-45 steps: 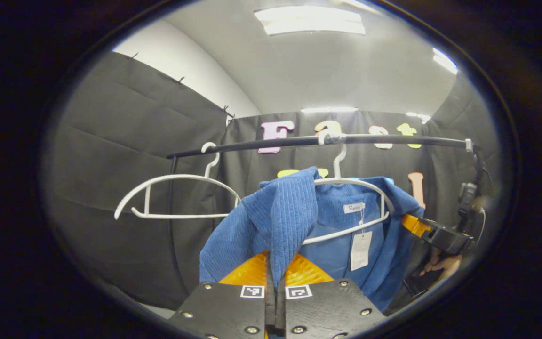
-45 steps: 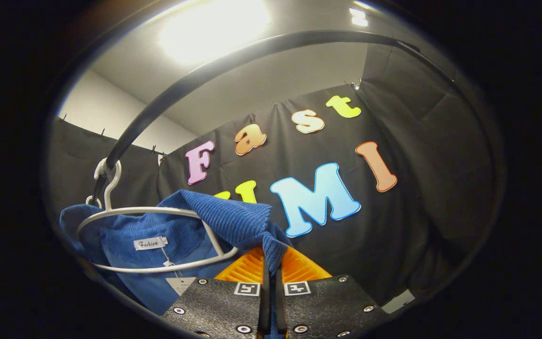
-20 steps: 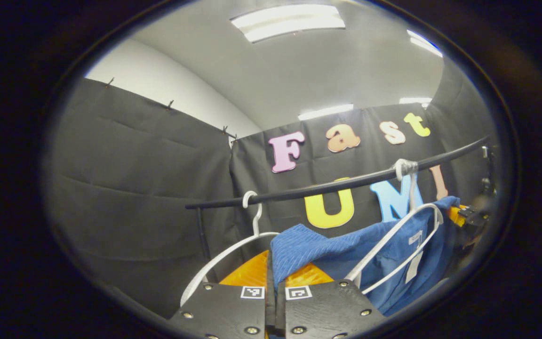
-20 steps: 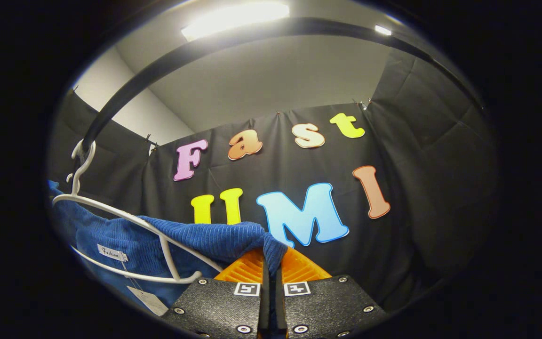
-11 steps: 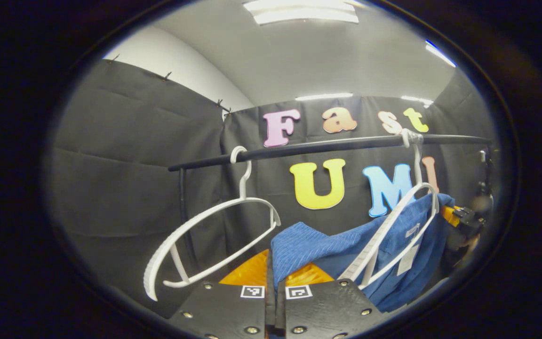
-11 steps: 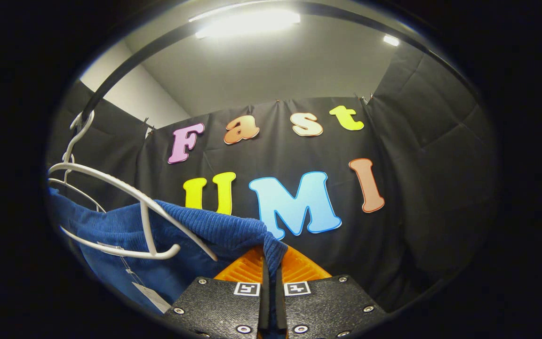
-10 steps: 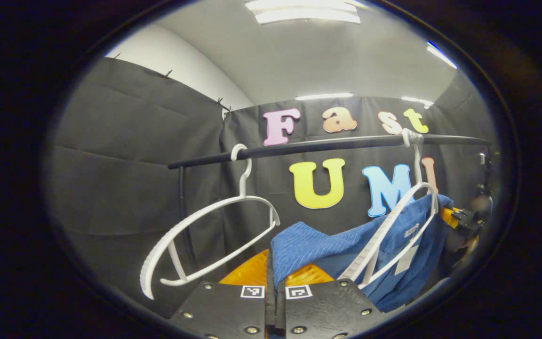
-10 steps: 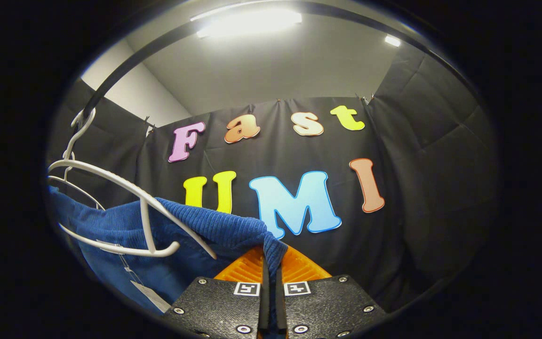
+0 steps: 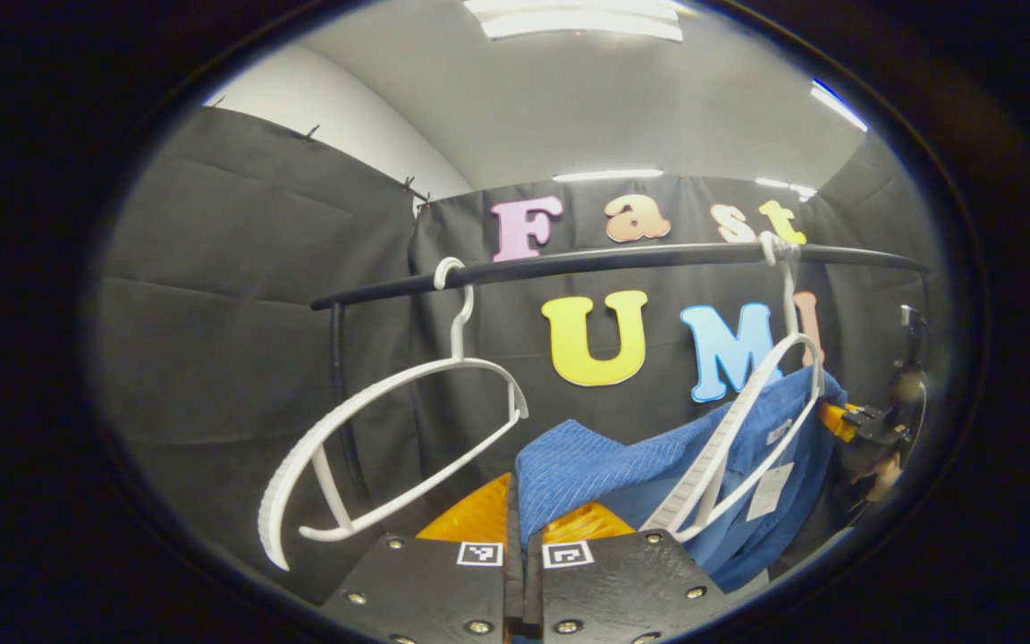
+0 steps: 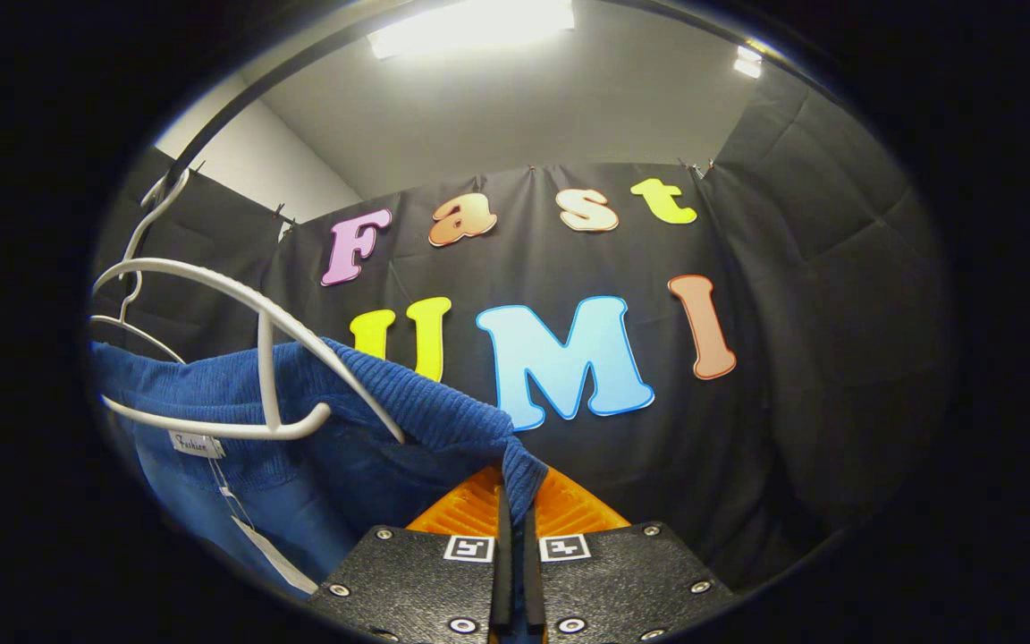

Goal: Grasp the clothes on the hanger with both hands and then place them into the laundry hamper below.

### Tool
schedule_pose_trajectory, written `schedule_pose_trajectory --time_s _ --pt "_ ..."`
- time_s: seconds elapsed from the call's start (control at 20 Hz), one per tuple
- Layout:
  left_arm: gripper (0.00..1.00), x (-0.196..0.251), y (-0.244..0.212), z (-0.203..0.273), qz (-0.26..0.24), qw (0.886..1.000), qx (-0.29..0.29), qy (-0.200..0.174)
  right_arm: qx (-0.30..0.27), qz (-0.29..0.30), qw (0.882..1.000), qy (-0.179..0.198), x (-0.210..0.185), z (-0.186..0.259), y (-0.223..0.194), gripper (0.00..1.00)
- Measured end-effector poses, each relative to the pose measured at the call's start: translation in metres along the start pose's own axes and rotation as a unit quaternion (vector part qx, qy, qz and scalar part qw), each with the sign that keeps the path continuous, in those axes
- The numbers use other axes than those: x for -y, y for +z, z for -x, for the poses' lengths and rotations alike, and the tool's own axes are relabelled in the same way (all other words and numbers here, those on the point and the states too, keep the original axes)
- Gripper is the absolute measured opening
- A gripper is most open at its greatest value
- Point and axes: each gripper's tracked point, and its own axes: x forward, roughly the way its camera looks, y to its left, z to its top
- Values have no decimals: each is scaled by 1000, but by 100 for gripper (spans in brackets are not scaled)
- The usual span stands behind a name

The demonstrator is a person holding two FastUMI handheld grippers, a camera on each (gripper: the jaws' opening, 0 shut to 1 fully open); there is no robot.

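Note:
A blue ribbed garment (image 9: 609, 465) hangs between both grippers, with a paper tag (image 9: 761, 492) dangling from its collar. My left gripper (image 9: 524, 537) is shut on one shoulder of it. My right gripper (image 10: 515, 523) is shut on the other shoulder of the blue garment (image 10: 363, 420). The white hanger (image 9: 738, 447) it came from hangs turned edge-on from the black rail (image 9: 622, 259), its lower part still in front of the cloth. In the right gripper view that hanger (image 10: 247, 349) stands above and in front of the collar. The right gripper (image 9: 864, 425) and a hand appear at the far right.
A second, bare white hanger (image 9: 390, 447) hangs on the rail to the left of the garment. The rail's black post (image 9: 336, 394) stands at the left end. Black cloth walls close the booth behind and on both sides.
Both grippers have come down and back from the rail with the garment, whose shoulders have slid off the hanger. The hanger has swung round edge-on; the bare hanger has tilted.

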Motion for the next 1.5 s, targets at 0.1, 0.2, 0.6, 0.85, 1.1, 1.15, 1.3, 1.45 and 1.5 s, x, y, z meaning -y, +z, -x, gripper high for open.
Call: schedule_pose_trajectory --time_s 0.1,0.2,0.6,0.85,1.1,1.15,1.3,1.45,1.5 --pt "1 0 3 1 7 1000 0 -1 -6 -17 1000 2 -3 -6 -2 4" --pt "7 -1 6 0 14 1000 0 -2 -4 -33 999 1 -2 -16 3 4" --pt "1 -3 -15 -7 26 999 -25 9 -48 -70 996 9 -7 -20 -29 4" --pt "1 -11 -45 5 46 998 -45 20 -80 -59 995 26 -9 -4 -58 5" --pt "1 -19 -66 29 60 996 -59 29 -97 -49 993 37 -11 27 -68 5" --pt "1 -20 -68 36 62 996 -58 30 -99 -49 993 37 -12 34 -66 5" --pt "1 -20 -66 59 67 996 -50 24 -100 -52 993 35 -14 59 -57 4" --pt "1 -19 -58 80 59 997 -39 12 -95 -49 994 38 -19 91 -39 4" --pt "1 -16 -53 87 59 998 -35 6 -91 -42 994 40 -21 101 -32 4"
